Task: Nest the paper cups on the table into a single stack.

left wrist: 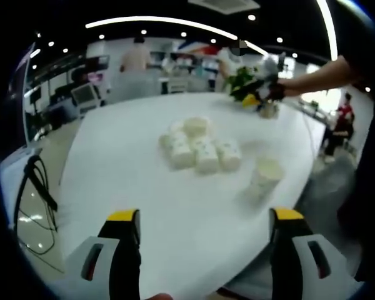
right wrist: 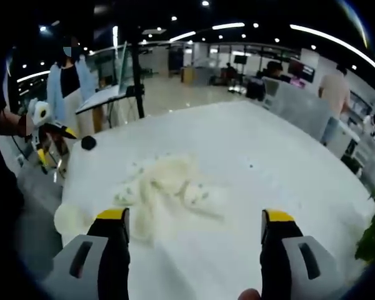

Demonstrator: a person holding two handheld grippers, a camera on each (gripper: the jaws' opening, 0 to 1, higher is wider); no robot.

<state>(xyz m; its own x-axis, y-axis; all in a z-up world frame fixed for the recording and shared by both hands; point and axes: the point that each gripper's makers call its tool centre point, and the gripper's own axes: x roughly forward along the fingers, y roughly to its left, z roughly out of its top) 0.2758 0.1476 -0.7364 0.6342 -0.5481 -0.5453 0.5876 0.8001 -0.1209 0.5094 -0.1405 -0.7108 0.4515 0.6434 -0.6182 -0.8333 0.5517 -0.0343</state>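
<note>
With both grippers' fingers wide and empty, the small white paper cups (left wrist: 200, 150) clustered mid-frame on the white tabletop (left wrist: 144, 206) looked light and crushable — best pinched gently at the rim.

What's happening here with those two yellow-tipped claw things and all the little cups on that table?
A person holds a hand-held gripper in each hand over a white table. The left hand-held gripper and the right hand-held gripper both hover with jaws apart, holding nothing. A cluster of paper cups lies in the middle of the table, and one single cup stands apart near the edge. No cup has been picked up yet, so the stacking looks unstarted.
</note>
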